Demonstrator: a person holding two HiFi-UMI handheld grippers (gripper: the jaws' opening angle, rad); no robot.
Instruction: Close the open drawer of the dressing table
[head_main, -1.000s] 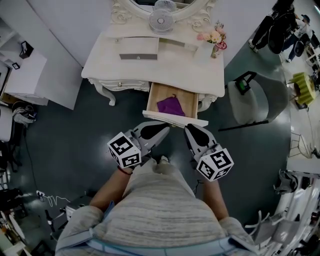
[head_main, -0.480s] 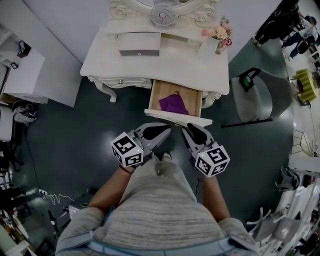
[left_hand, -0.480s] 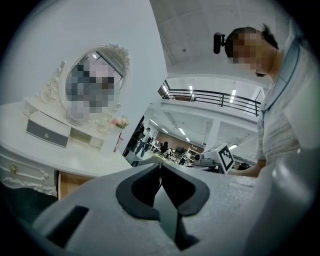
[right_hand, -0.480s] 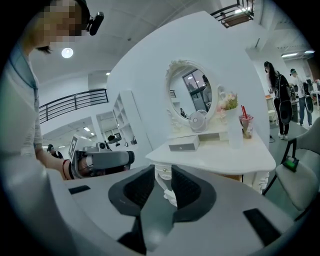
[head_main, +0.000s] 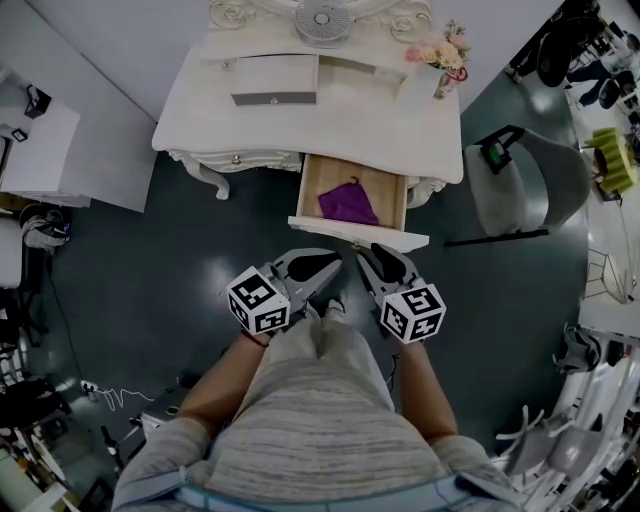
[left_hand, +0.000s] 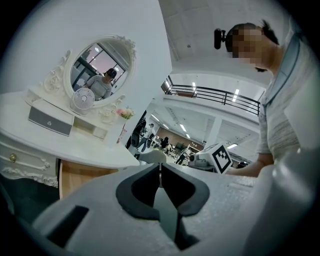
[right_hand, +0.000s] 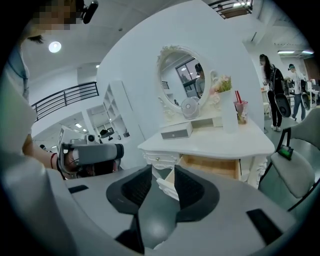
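Note:
The white dressing table (head_main: 300, 120) stands at the top of the head view. Its right drawer (head_main: 358, 232) is pulled out, with a purple cloth (head_main: 348, 203) lying inside. Both grippers hover side by side just in front of the drawer front, touching nothing. My left gripper (head_main: 333, 262) is shut, its black pads meeting with nothing between them (left_hand: 159, 175). My right gripper (head_main: 368, 256) is open; its jaws have just been opening and hold nothing. Through their gap (right_hand: 163, 181) I see the drawer's white front (right_hand: 166, 187) and wooden side (right_hand: 210, 166) farther off.
On the tabletop stand a small fan (head_main: 322, 20), a vase of flowers (head_main: 440, 60) and a little drawer box (head_main: 275, 80). A grey chair (head_main: 530, 195) is right of the table, a white cabinet (head_main: 40, 150) left. Dark floor lies around the person's feet.
Both grippers have sunk a little in front of the drawer, and the marker cubes sit closer together. The drawer stays just as far open, the cloth unmoved.

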